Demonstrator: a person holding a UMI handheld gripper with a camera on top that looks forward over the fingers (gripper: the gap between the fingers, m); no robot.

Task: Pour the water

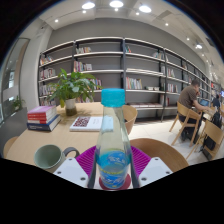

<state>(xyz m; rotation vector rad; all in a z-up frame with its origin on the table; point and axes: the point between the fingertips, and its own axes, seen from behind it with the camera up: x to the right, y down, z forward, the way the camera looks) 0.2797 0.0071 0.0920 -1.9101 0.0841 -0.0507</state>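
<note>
With the gripper (113,172) clamped on the bottle (113,145), steer left and tip slowly over the green cup (48,156)

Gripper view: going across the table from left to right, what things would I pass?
Stack of books → green mug → potted plant → open book → water bottle between the gripper fingers.

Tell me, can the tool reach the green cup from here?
Probably yes: the tool is shut on the bottle, and the green cup stands close beside it on the table, nothing between.
</note>
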